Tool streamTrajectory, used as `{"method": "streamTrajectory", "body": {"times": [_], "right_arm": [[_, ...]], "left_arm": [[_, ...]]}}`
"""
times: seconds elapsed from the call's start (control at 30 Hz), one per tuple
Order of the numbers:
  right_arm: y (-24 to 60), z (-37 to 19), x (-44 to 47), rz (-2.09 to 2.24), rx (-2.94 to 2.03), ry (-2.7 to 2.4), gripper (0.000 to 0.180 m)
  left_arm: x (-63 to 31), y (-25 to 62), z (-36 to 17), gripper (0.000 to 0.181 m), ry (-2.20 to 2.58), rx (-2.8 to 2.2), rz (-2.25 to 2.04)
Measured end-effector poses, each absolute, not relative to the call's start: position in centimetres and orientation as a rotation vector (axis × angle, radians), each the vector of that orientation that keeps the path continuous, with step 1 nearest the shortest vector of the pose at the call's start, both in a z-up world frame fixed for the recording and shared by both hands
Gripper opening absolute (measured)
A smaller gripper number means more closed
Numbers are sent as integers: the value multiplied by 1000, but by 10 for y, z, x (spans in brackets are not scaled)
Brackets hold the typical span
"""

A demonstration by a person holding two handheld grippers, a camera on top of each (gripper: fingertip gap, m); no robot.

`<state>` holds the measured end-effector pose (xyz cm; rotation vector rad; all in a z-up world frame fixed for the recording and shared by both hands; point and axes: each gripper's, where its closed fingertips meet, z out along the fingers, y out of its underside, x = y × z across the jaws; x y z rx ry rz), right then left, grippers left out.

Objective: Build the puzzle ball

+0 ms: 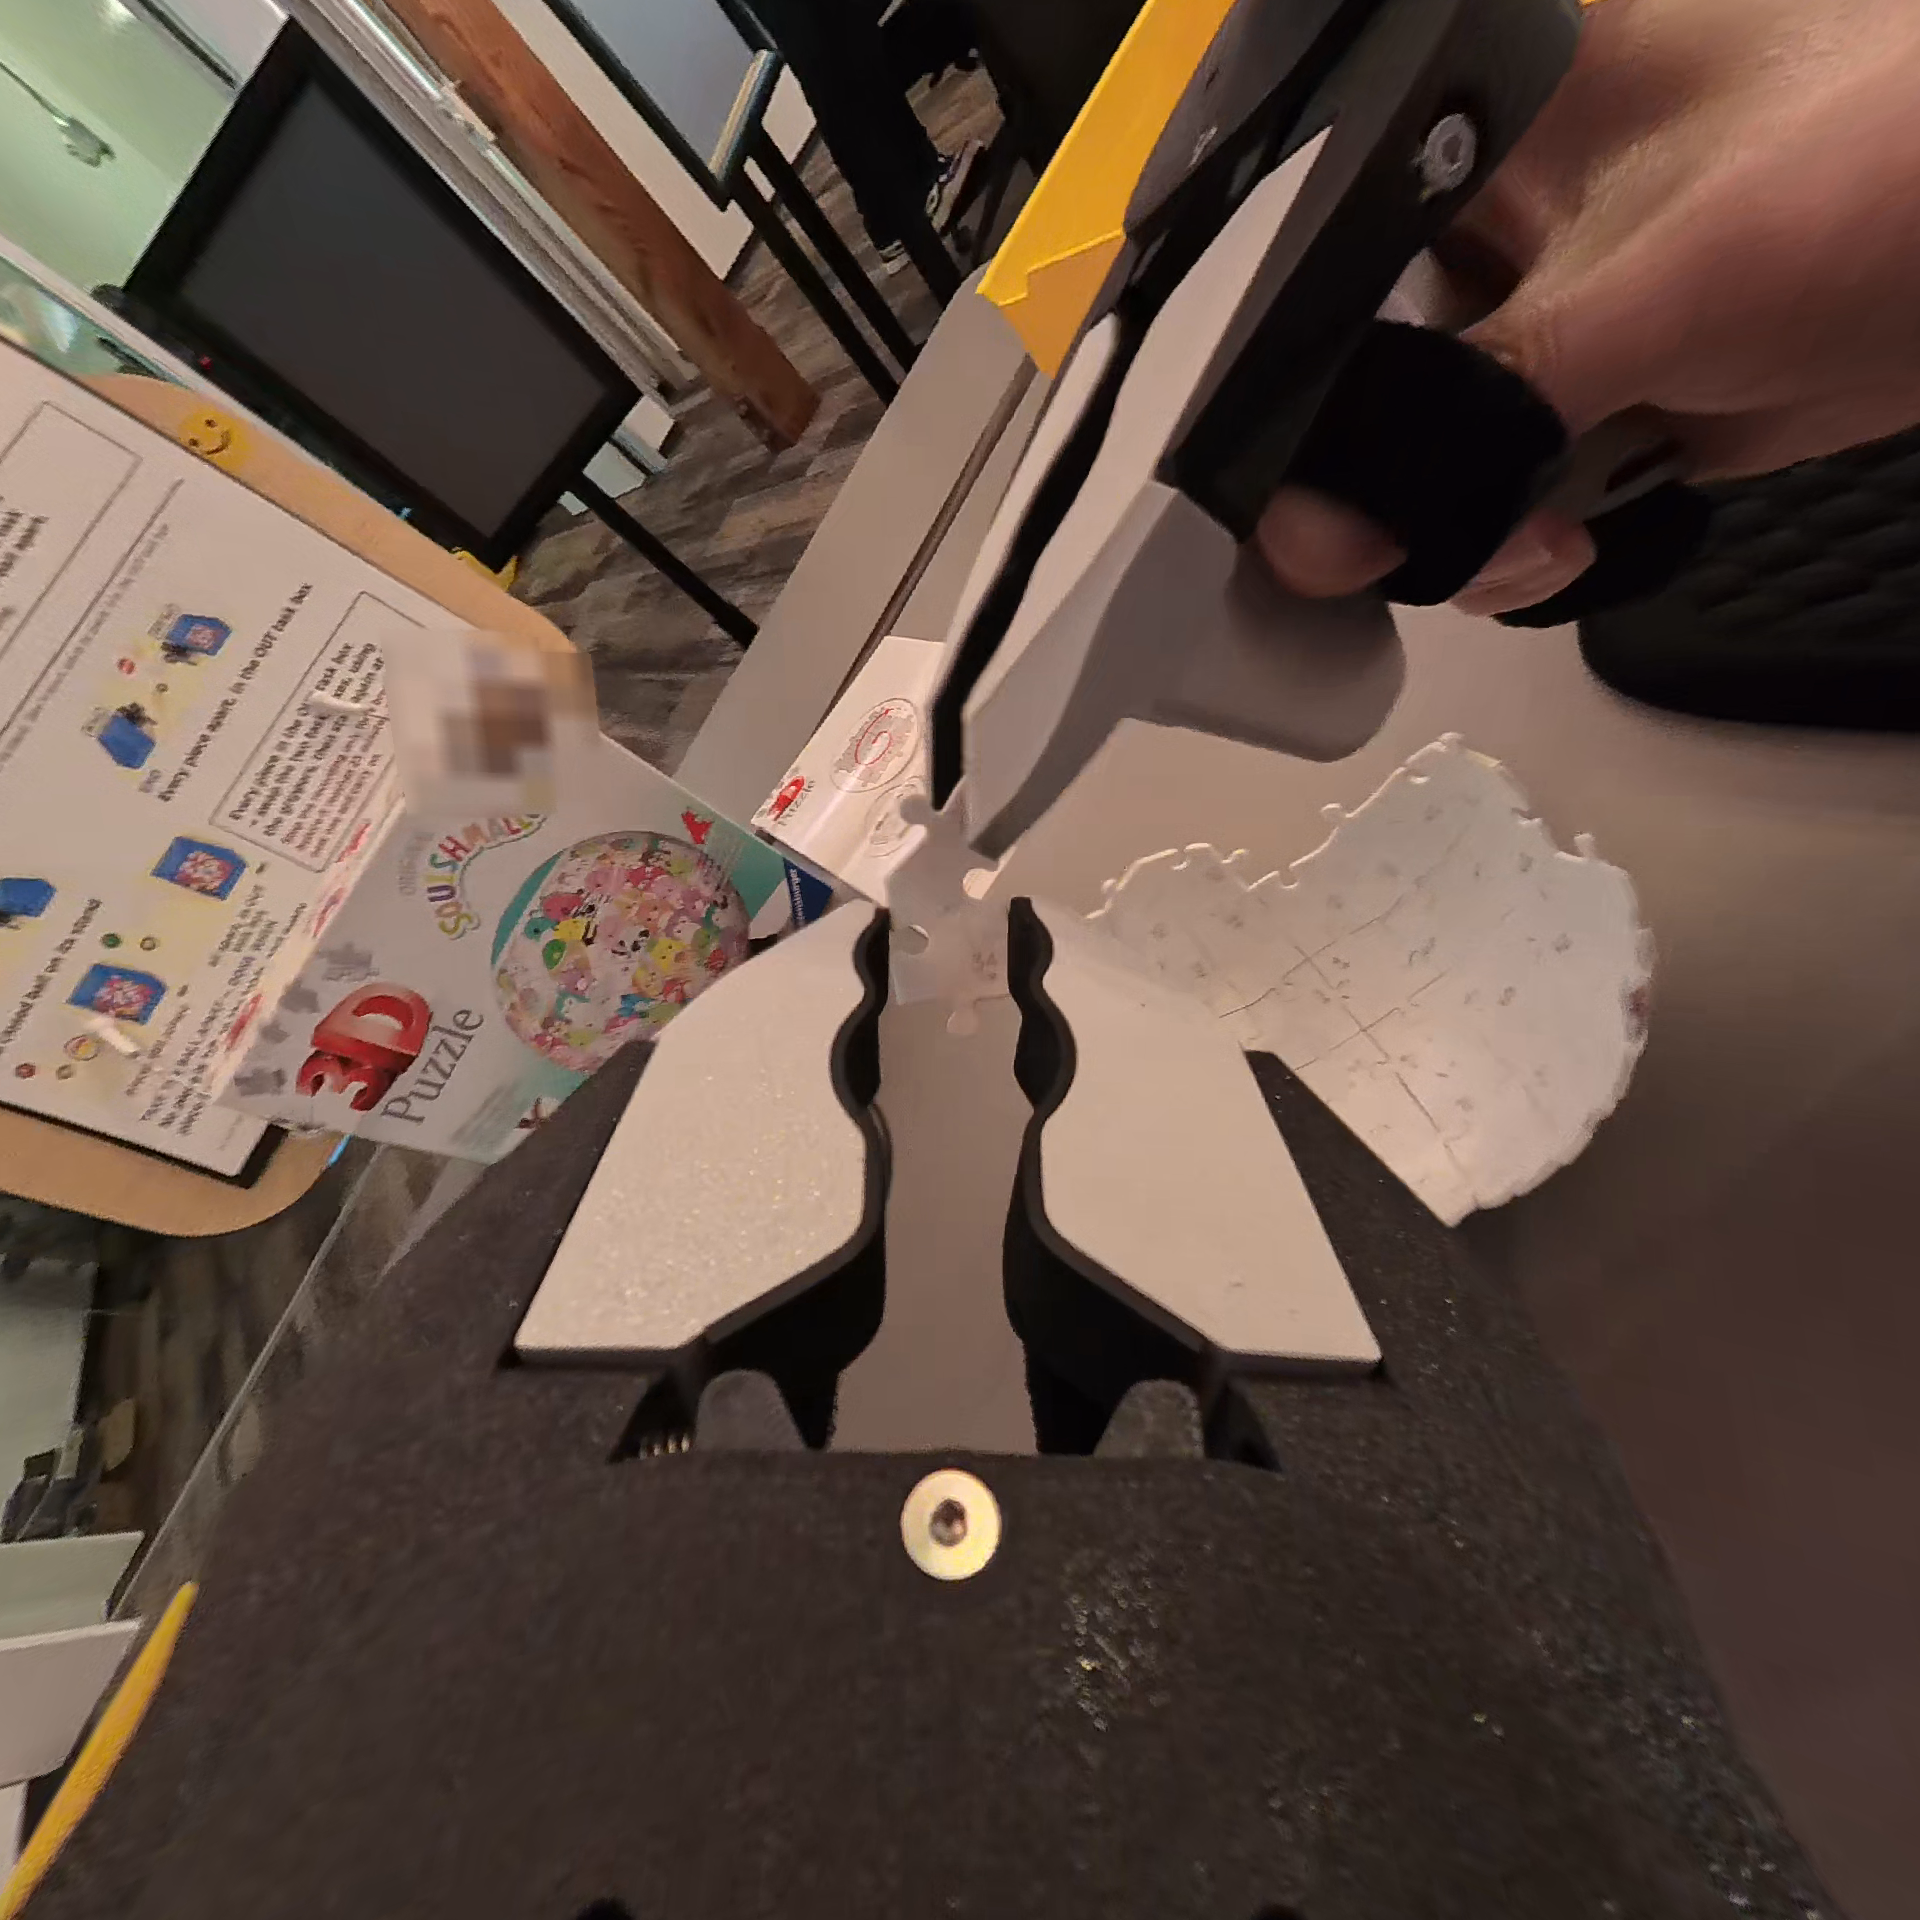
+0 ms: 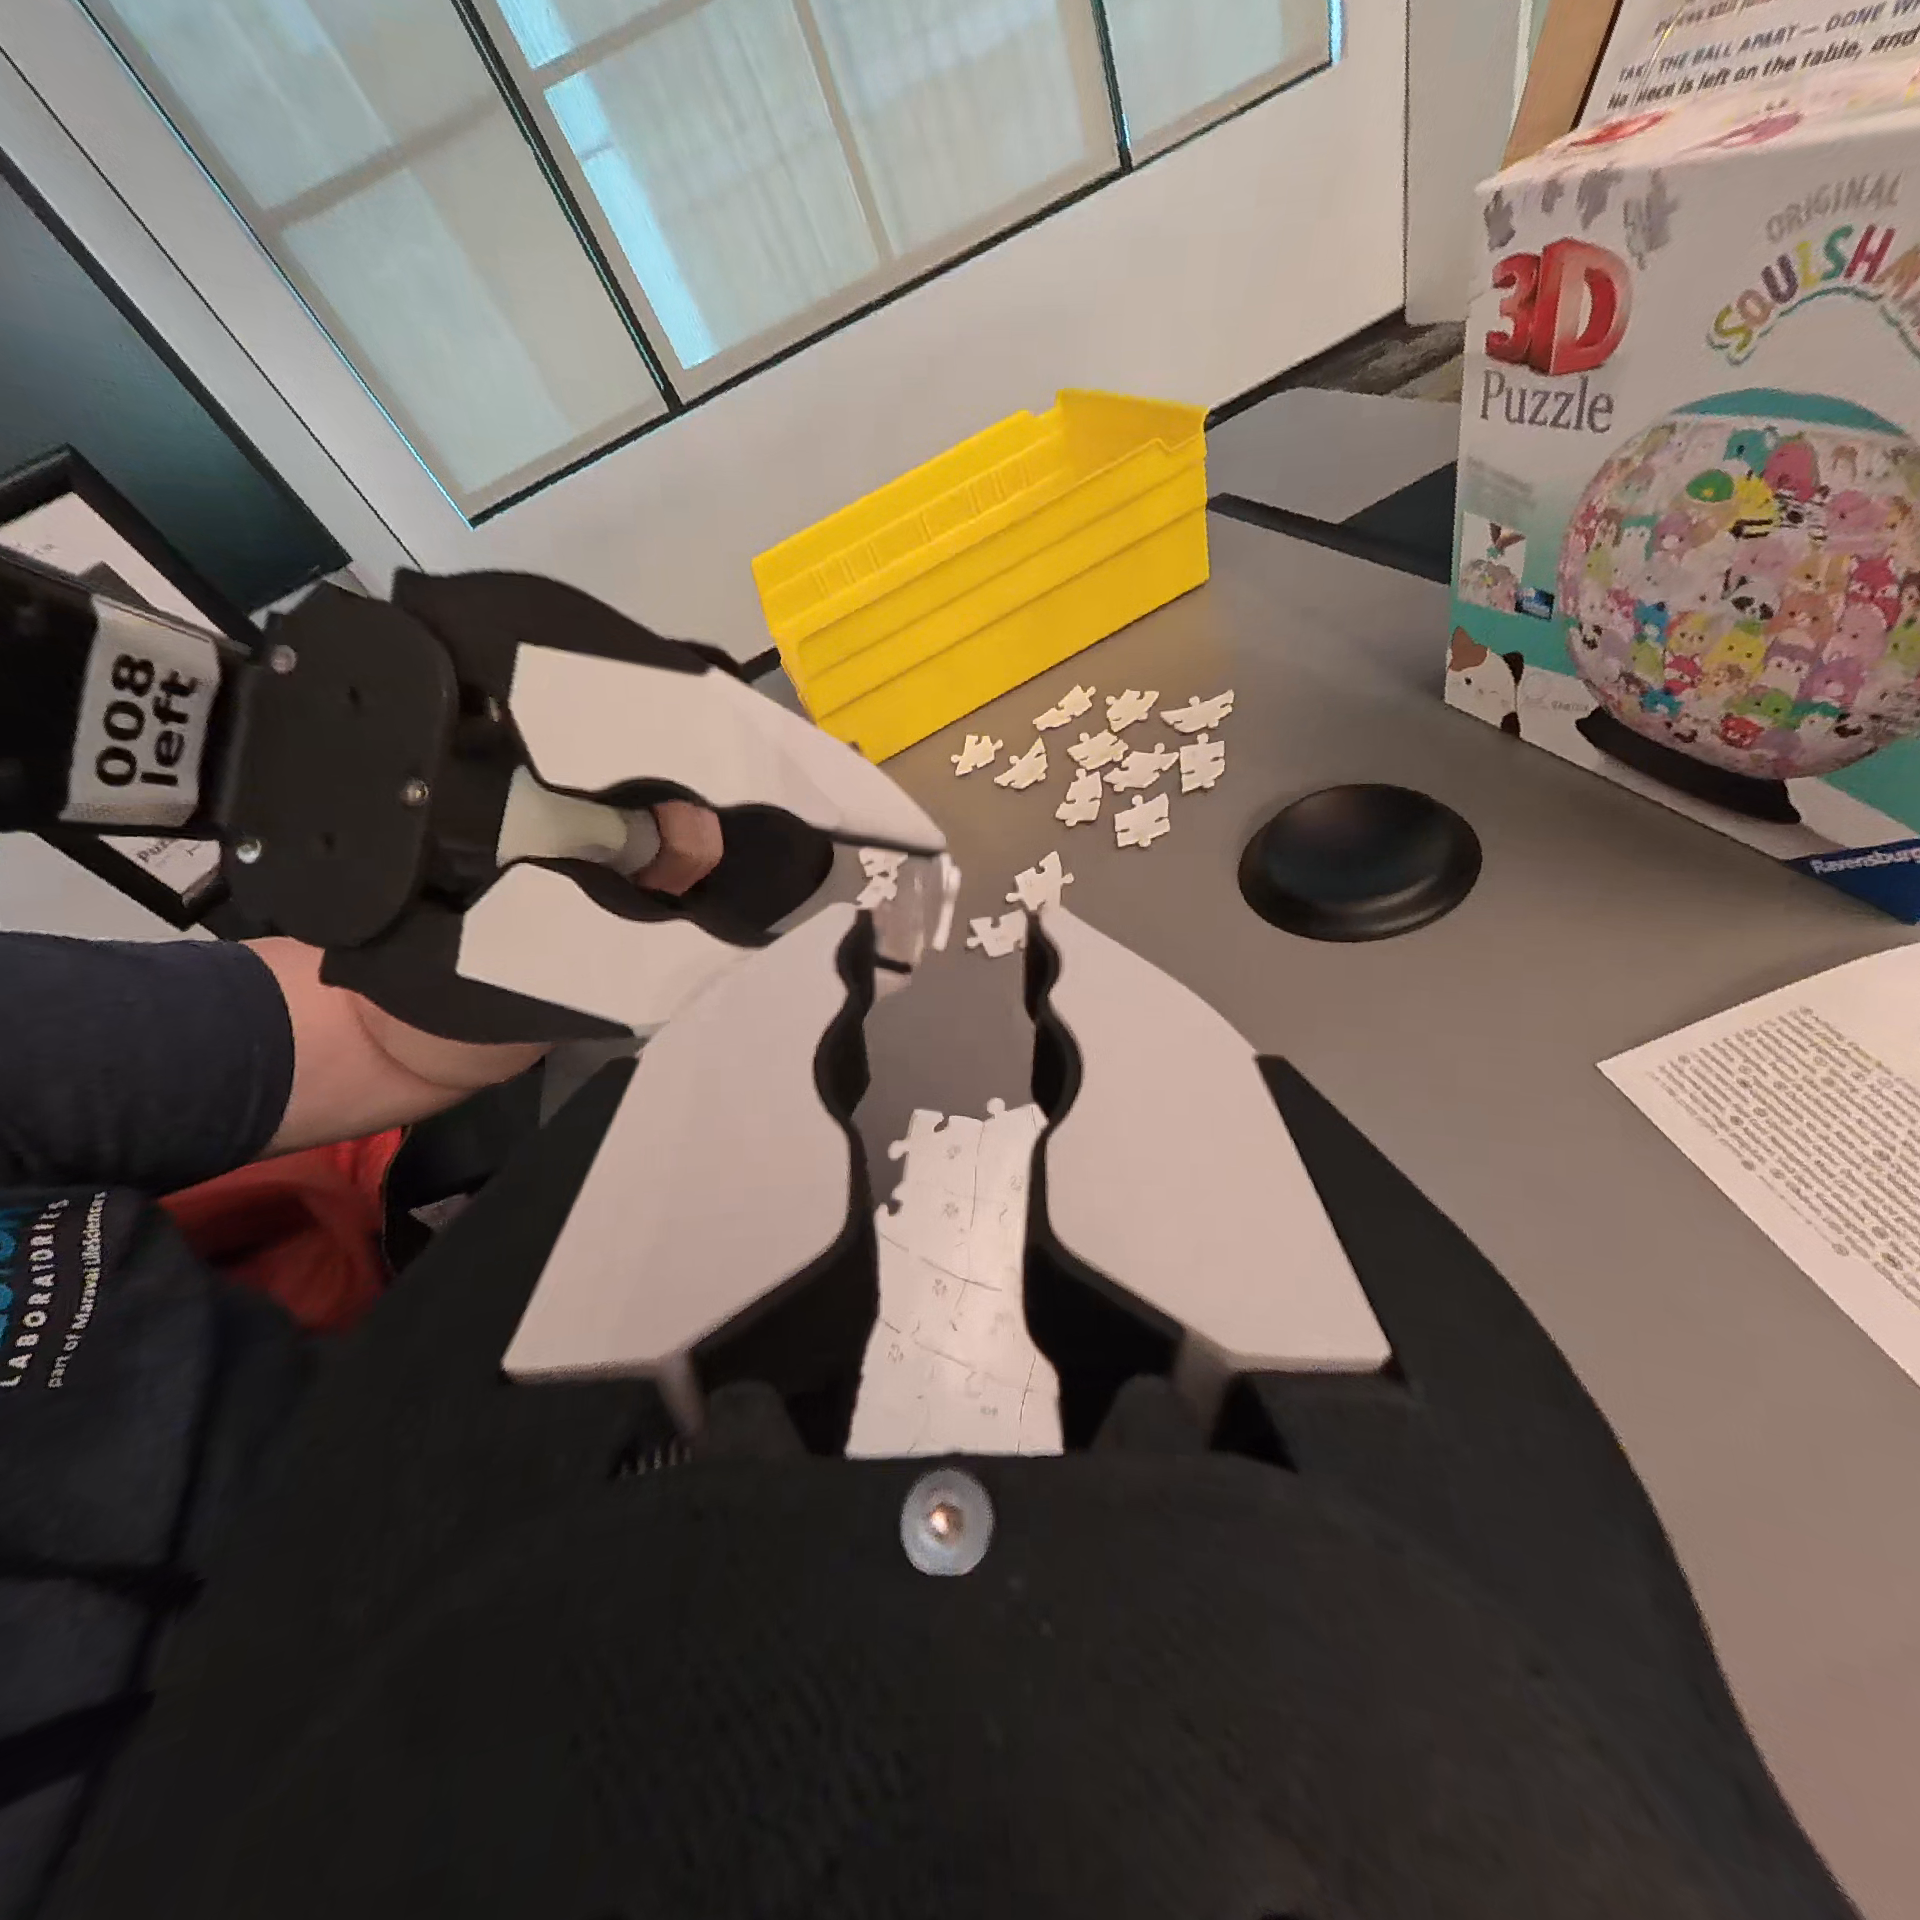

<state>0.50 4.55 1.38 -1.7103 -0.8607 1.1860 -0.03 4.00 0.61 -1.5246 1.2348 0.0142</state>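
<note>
While L claw (image 1: 948, 925) is clenched on a white puzzle piece (image 1: 951, 966) at its tips, R claw (image 1: 961, 826) touches the piece's far edge; built section (image 1: 1403, 987) lies just R. R wrist view: can't tell R claw's grip; loose pieces (image 2: 1112, 758) lie beyond its tips, built section beneath.

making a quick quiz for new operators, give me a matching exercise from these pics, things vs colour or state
Things:
1. bin
2. stand
3. loose pieces
4. joined section

Colour or state:
a. round and black
b. scattered singly, white side up
c. yellow, open-topped
d. locked together into one white sheet

Pairs: 1-c, 2-a, 3-b, 4-d
</note>
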Motion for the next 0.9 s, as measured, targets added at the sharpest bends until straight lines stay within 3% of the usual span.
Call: {"method": "streamTrajectory", "body": {"times": [0.07,0.17,0.27,0.33,0.47,0.57,0.9], "right_arm": [[44,15,6,1226,-1700,-862,6],[45,12,14,1278,-1735,-868,3],[55,23,40,1243,-1734,-848,3],[63,20,63,1123,-1767,-878,3],[63,-14,83,990,-1930,-1033,3],[61,-36,81,889,-2035,-1109,3],[59,-89,73,633,-2260,-1227,3]], "left_arm": [[6,38,3,21,1250,-1526,-11],[9,38,3,19,1251,-1507,-17],[4,42,4,52,1237,-1578,-60],[2,45,5,63,1228,-1660,-211],[12,58,2,49,1298,-1795,-703],[22,69,-10,52,1471,-1831,-942],[65,77,-44,71,1844,-1882,-1151]]}}
